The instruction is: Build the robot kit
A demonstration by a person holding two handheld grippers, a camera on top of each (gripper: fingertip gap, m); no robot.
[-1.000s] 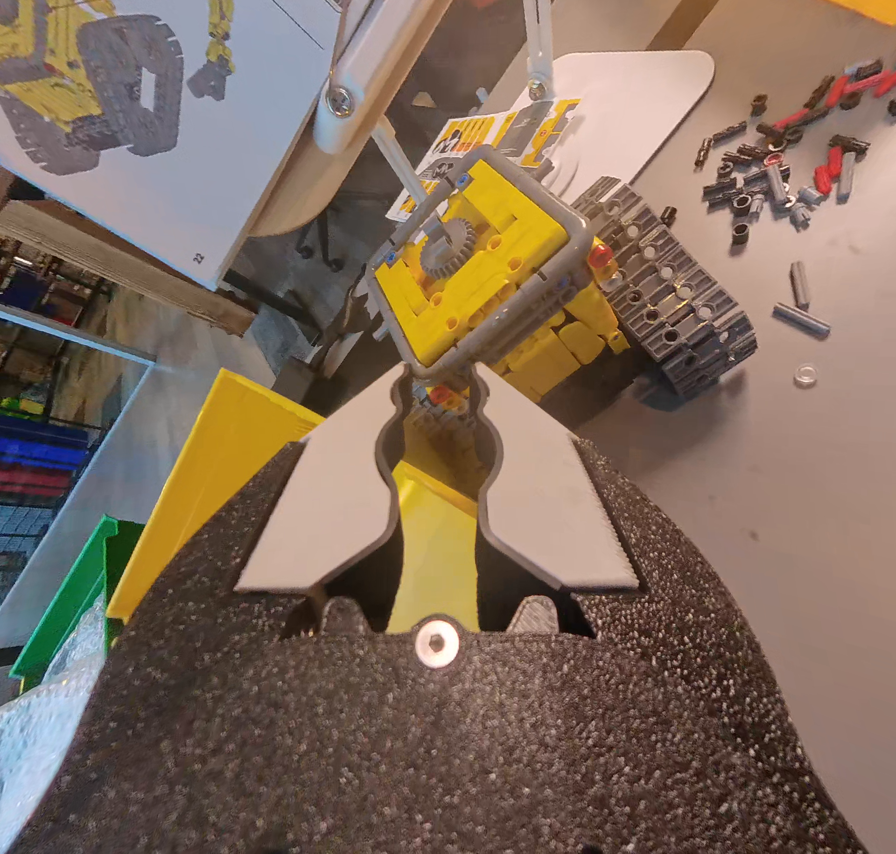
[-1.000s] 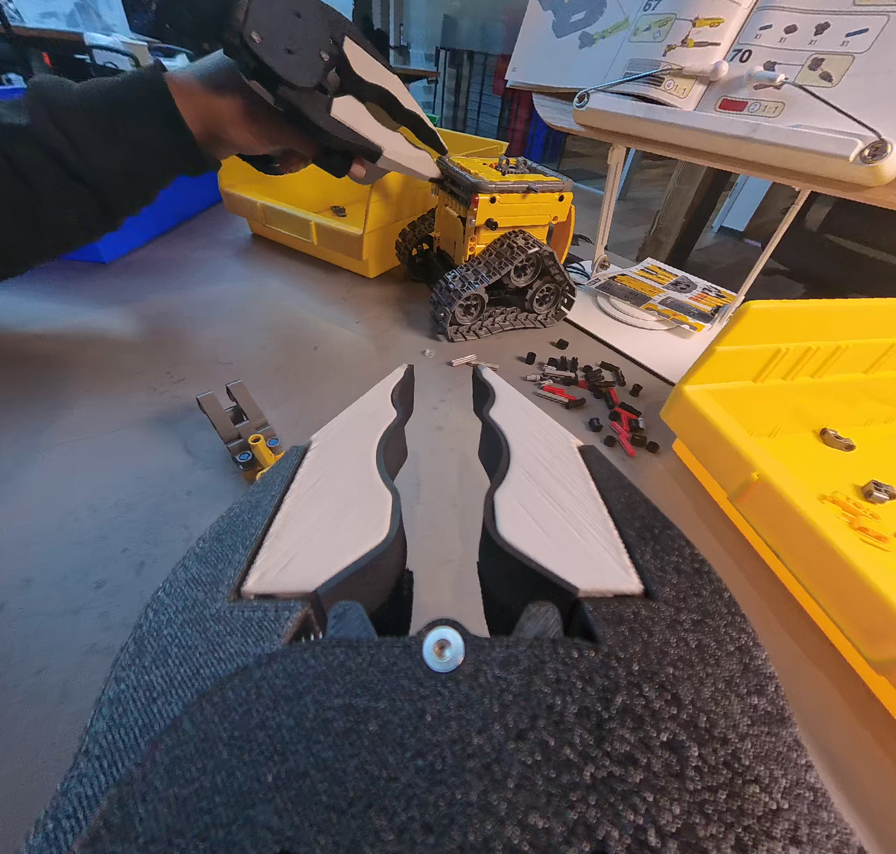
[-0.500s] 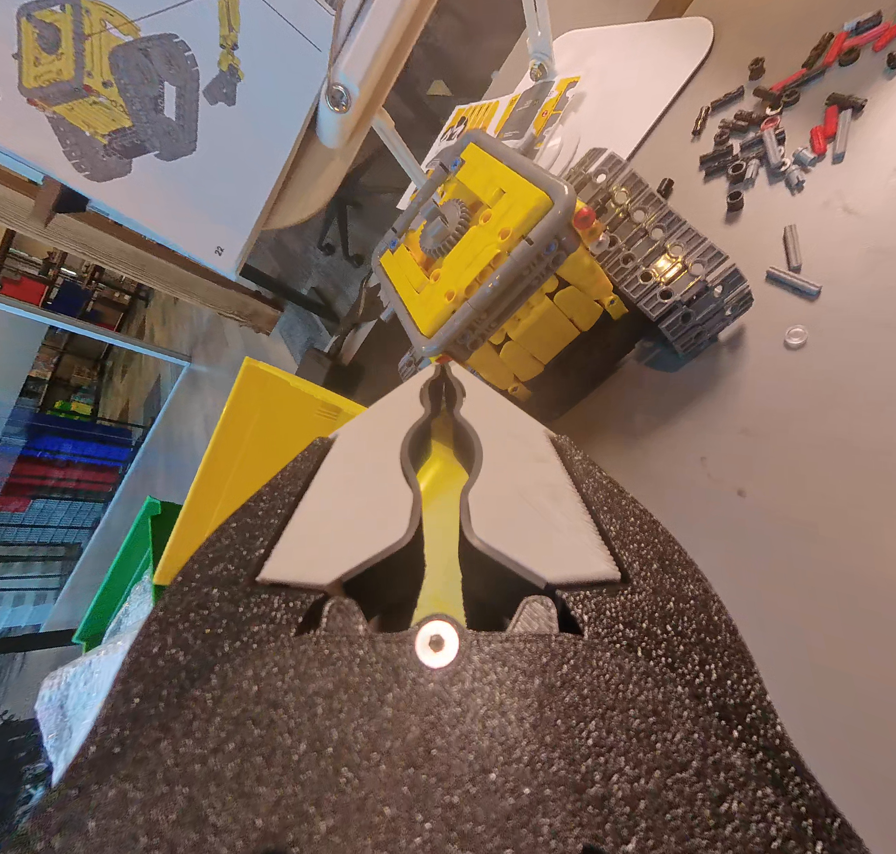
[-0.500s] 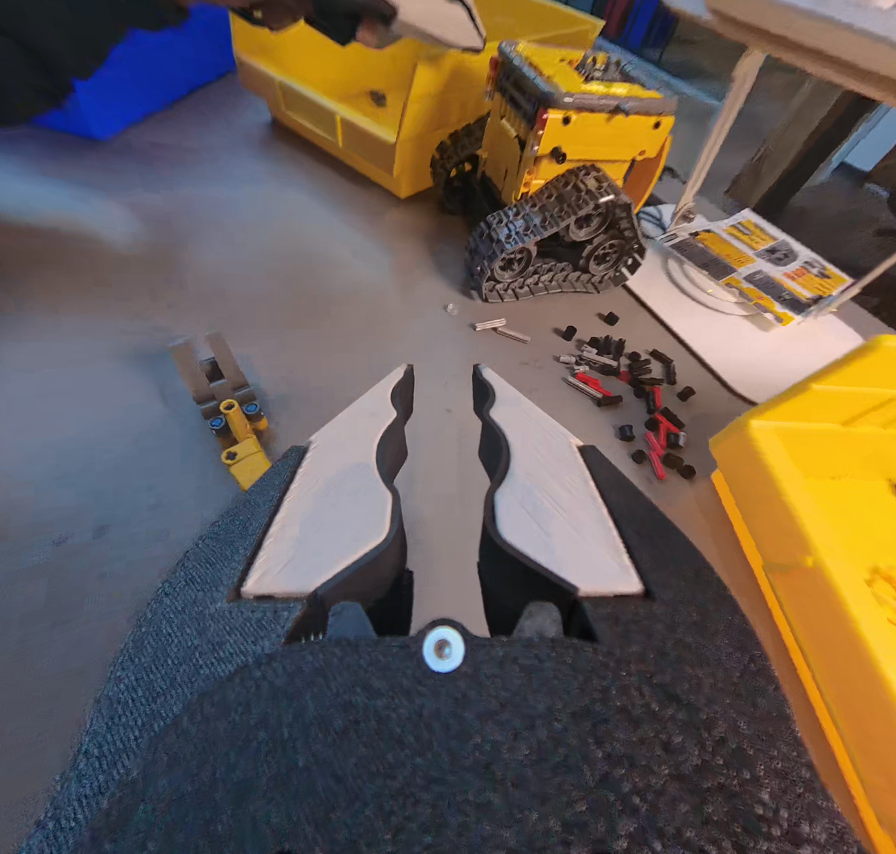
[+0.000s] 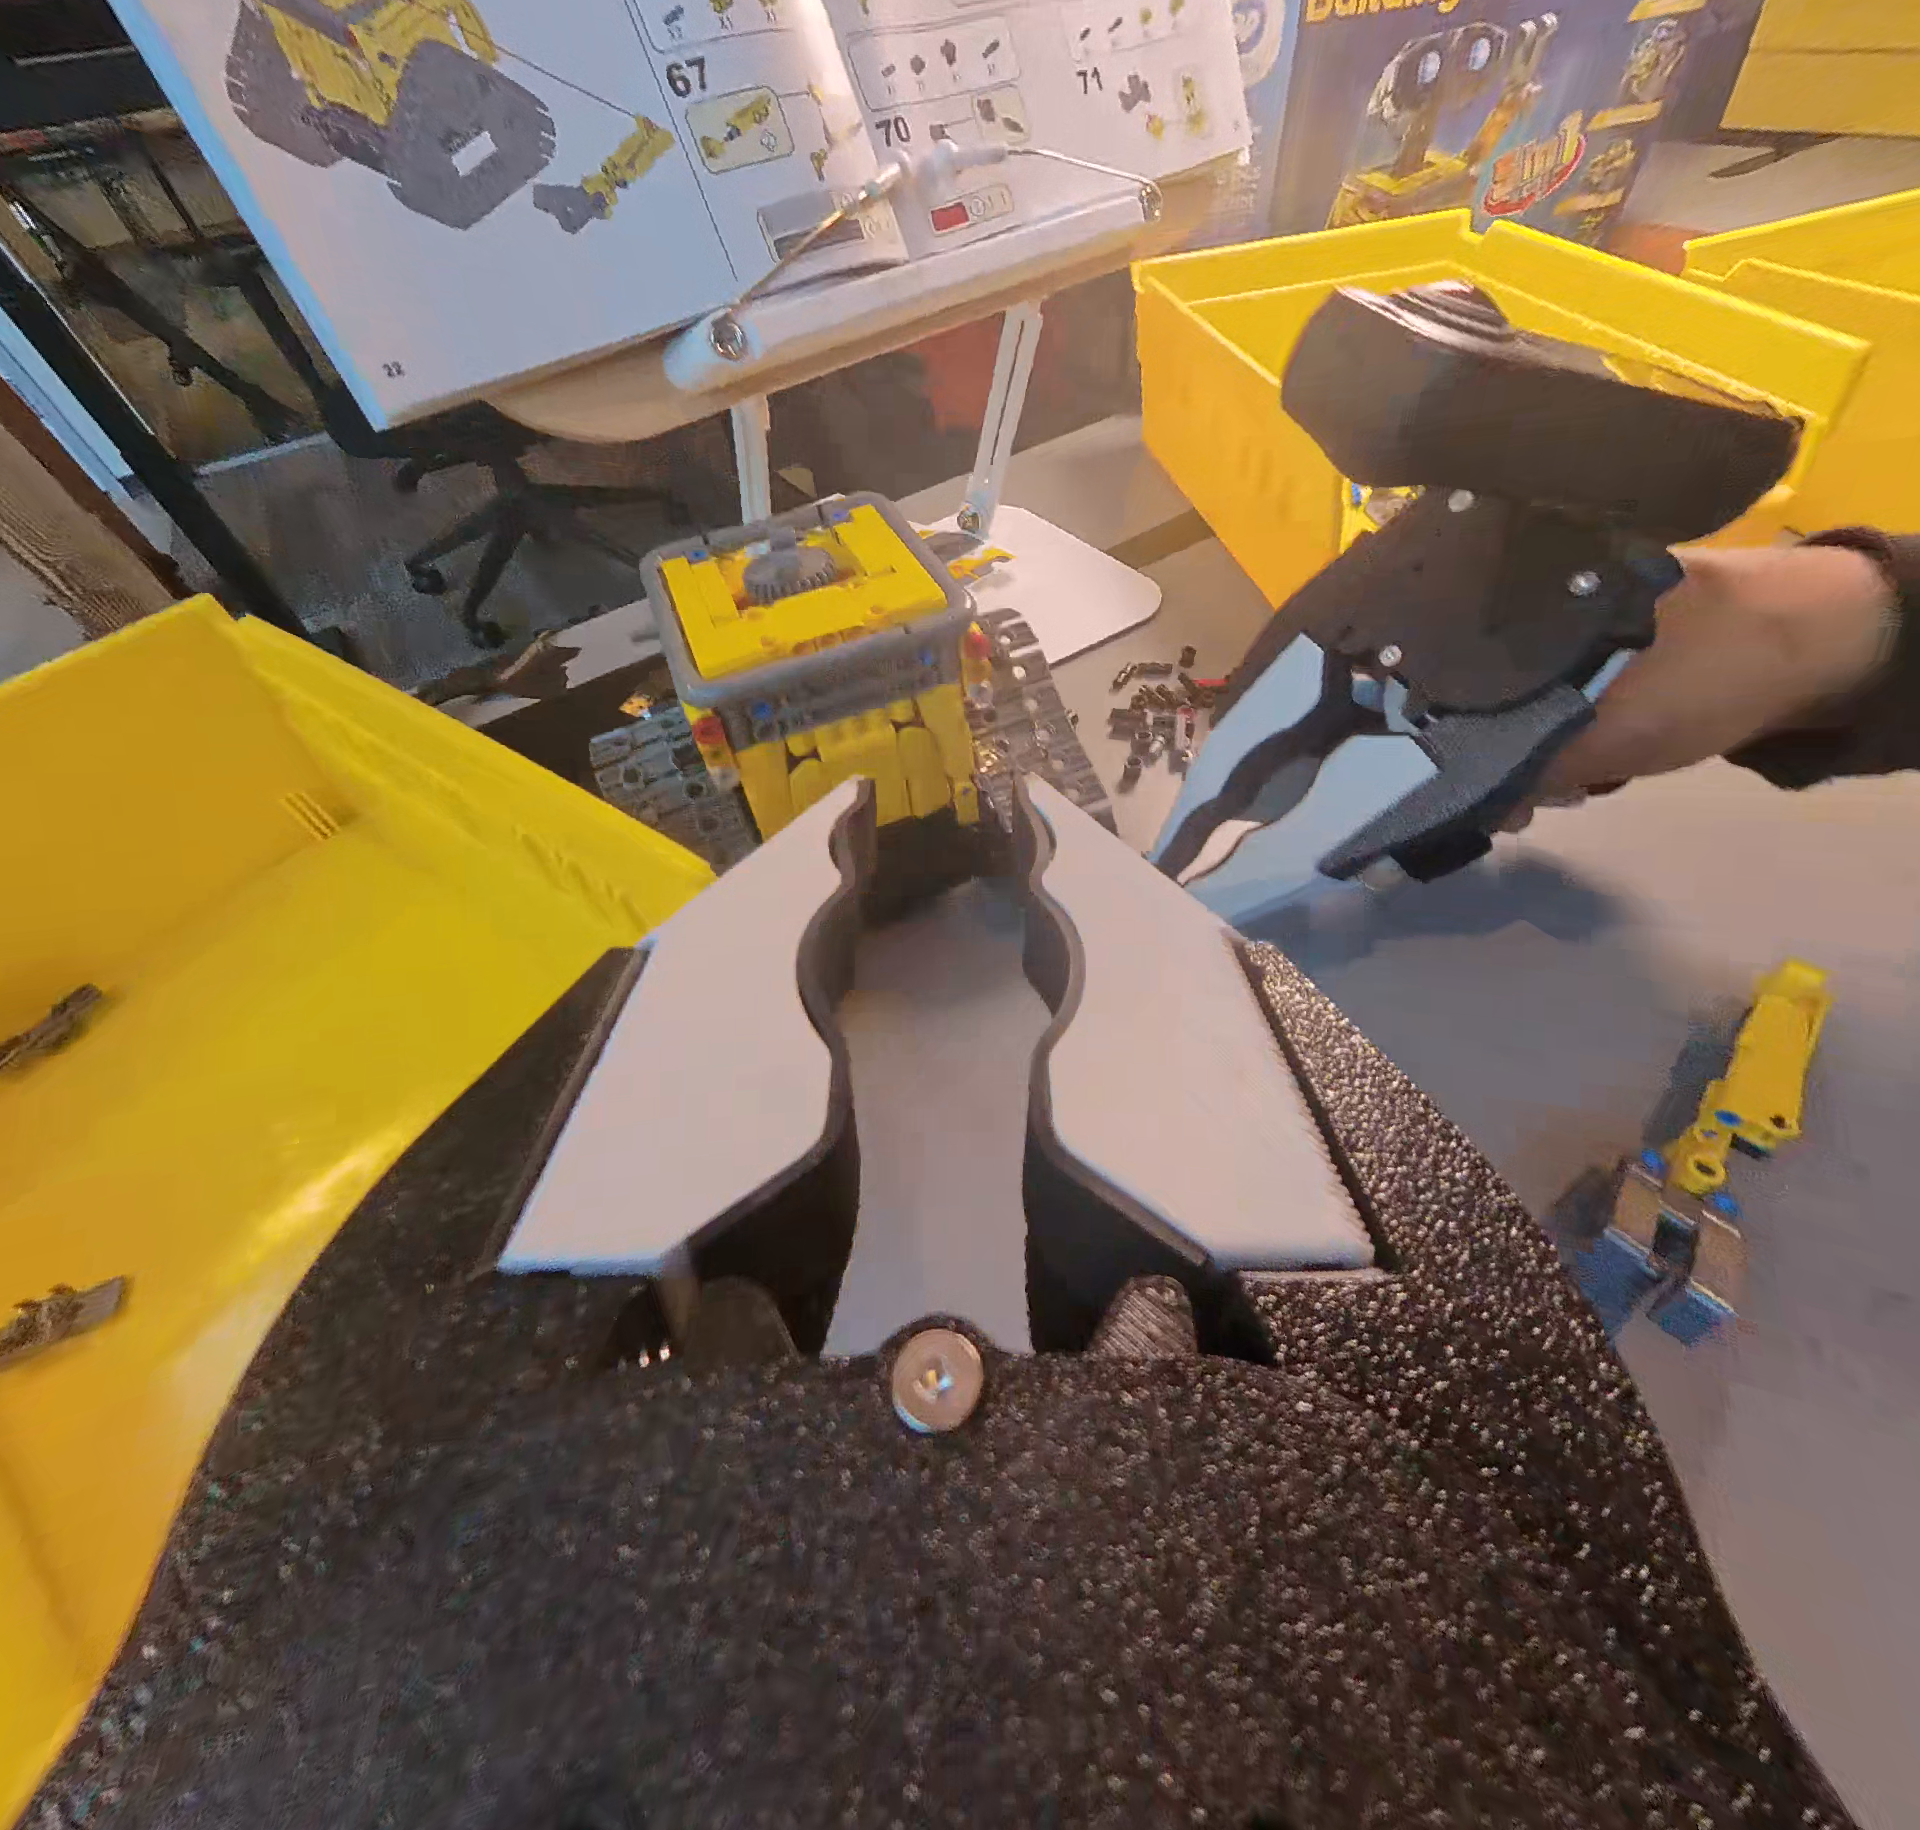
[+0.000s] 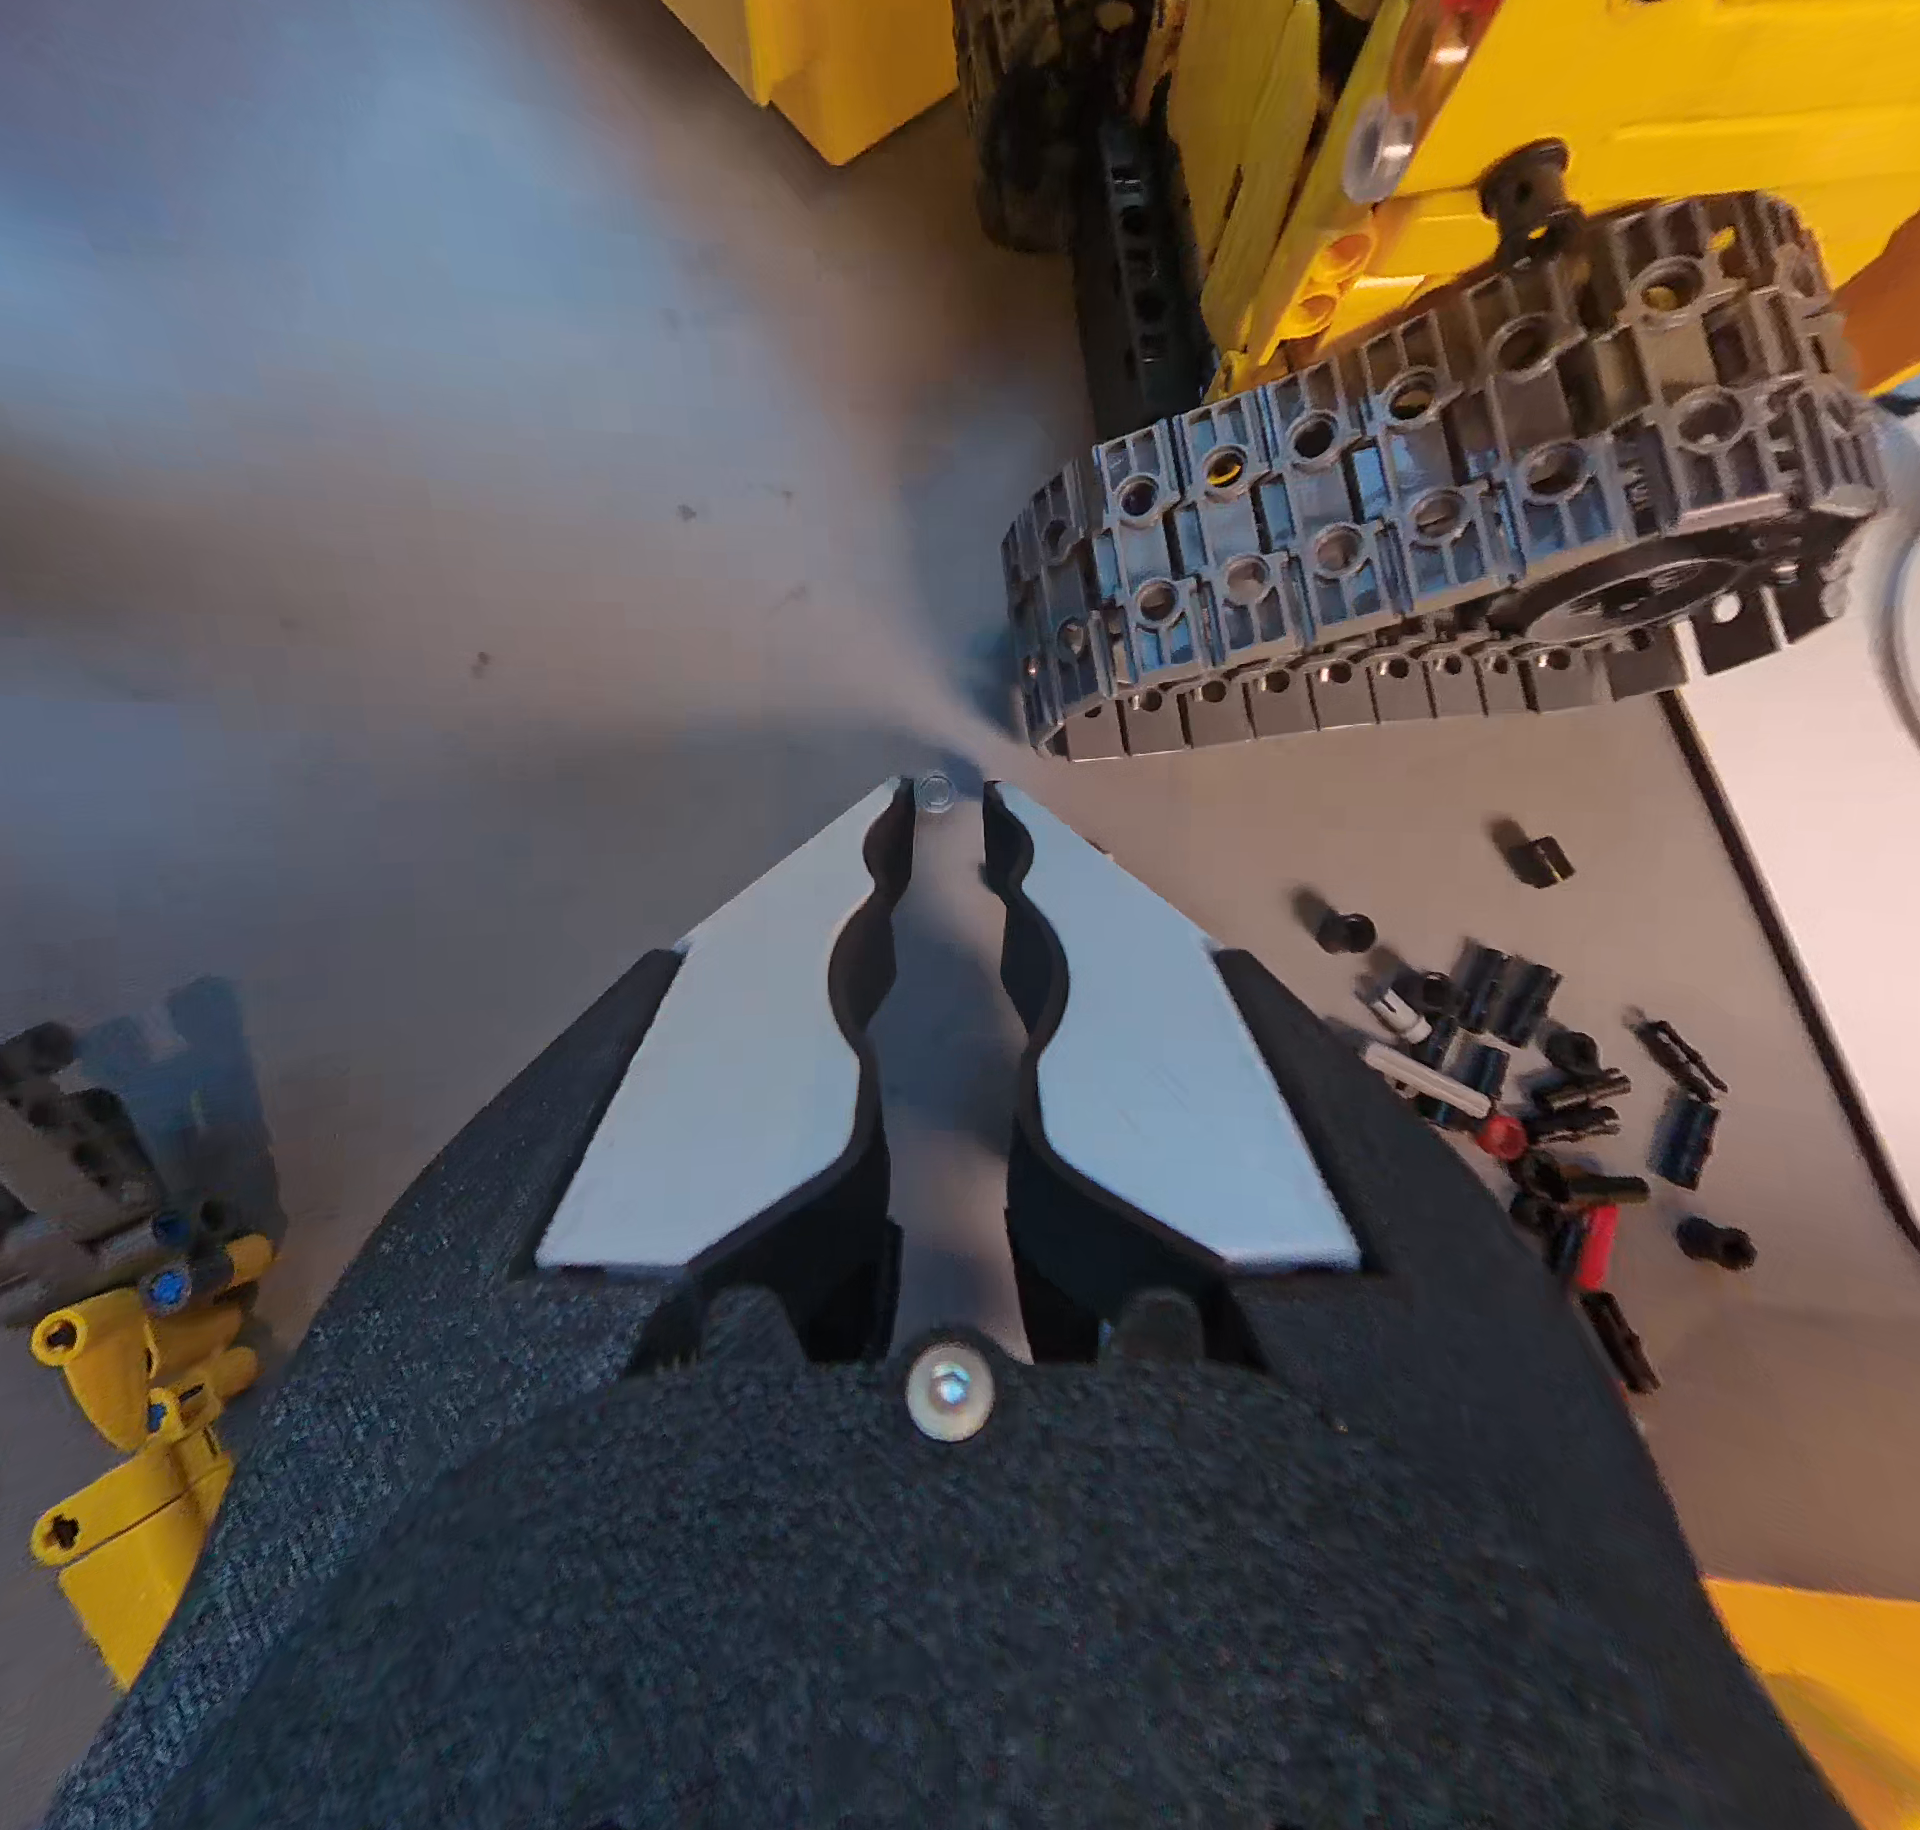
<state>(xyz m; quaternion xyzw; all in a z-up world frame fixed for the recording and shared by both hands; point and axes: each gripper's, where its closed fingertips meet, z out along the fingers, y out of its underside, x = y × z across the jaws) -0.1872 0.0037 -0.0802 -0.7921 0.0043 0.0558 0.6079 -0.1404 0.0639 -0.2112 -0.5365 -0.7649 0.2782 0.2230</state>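
Hovering low over the grey table (image 6: pixel 520 533), the right gripper (image 6: pixel 940 793) has its fingers a narrow gap apart, holding nothing, with a tiny clear round stud (image 6: pixel 935 793) lying right between the tips. Just beyond that stud sits the yellow tracked model (image 6: pixel 1455 326), its grey tread almost touching distance from the tips. To the right of the model's tread, a scatter of small black and red pins (image 6: pixel 1538 1105) lies loose on the table. Off to the left of the model, well apart, rests a yellow and grey arm piece (image 6: pixel 114 1344).

Over on the other side, the left gripper (image 5: pixel 940 814) is spread fairly wide, nothing in its grasp, pointing straight at the tracked model (image 5: pixel 821 679), which stands upright just past the tips with a grey gear on its top. Left of the model is a yellow bin (image 5: pixel 208 845) with a couple of small parts in it. Behind the model, an open instruction booklet (image 5: pixel 623 97) leans on a white stand (image 5: pixel 997 409). Right of the model, the right gripper (image 5: pixel 1195 845) comes in tips-down toward the table, a hand (image 5: pixel 1745 668) behind it. Another yellow bin (image 5: pixel 1226 409) and a printed box (image 5: pixel 1455 66) stand behind and to the right of the model, and the arm piece (image 5: pixel 1725 1105) lies near the right edge.
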